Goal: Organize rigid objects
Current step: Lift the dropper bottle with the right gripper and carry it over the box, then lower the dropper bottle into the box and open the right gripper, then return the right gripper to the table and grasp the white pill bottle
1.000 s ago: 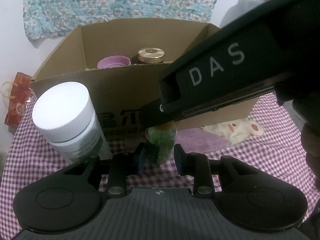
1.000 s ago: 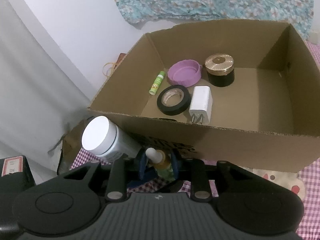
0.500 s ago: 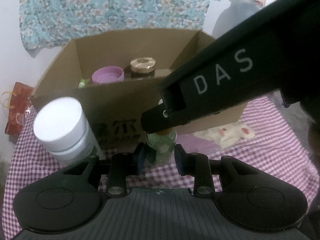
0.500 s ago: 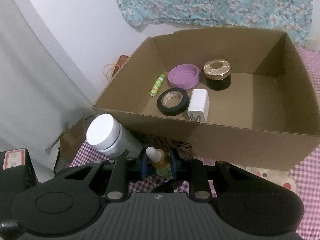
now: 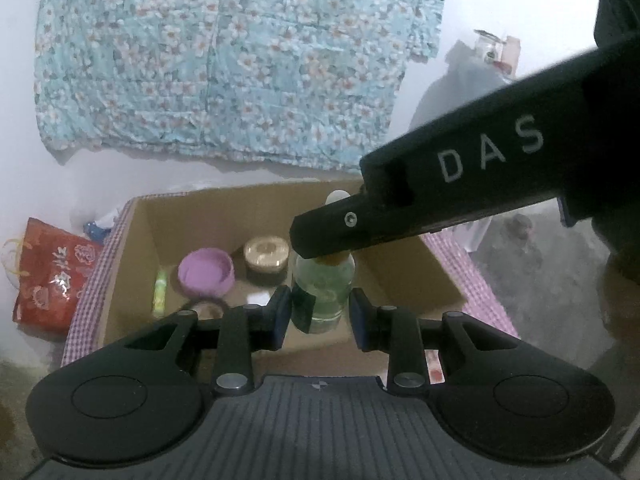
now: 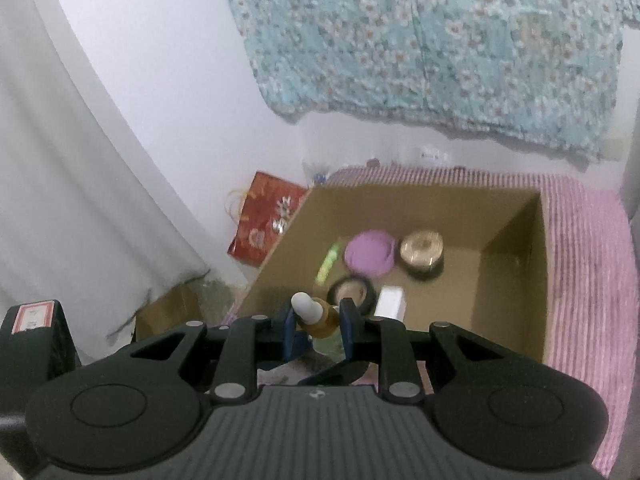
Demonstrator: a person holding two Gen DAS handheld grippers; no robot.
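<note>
We see an open brown cardboard box (image 6: 516,272) on a counter covered in pink-and-white checked cloth (image 6: 584,264), with a blue floral fabric (image 6: 440,48) hanging on the white wall behind. A red printed gift bag (image 5: 52,276) sits off the box's left side, below counter level.

Right tongs (image 6: 318,330) are closed on the neck of a small clear dropper bottle with greenish liquid, amber collar and white rubber bulb (image 6: 316,316). Bottle hangs upright over the near-left part of the box, clear of the floor, as far as we can tell. In the left wrist view the same bottle (image 5: 322,292) hangs under the right tool's black finger marked "DAS".

Left tongs (image 5: 318,316) are parted, pads either side of the bottle body with a gap on both sides, gripping nothing.

Inside the box, on the floor:
- round purple plastic dish (image 6: 370,258), mid-left
- black jar with gold lid (image 6: 422,248), just beside the dish on its right
- black tape roll (image 6: 352,290), in front of the dish
- white charger block (image 6: 390,302), touching or just beside the tape, can't tell which
- thin green tube (image 6: 328,262) along the left wall

Right wrist view is motion-blurred.
</note>
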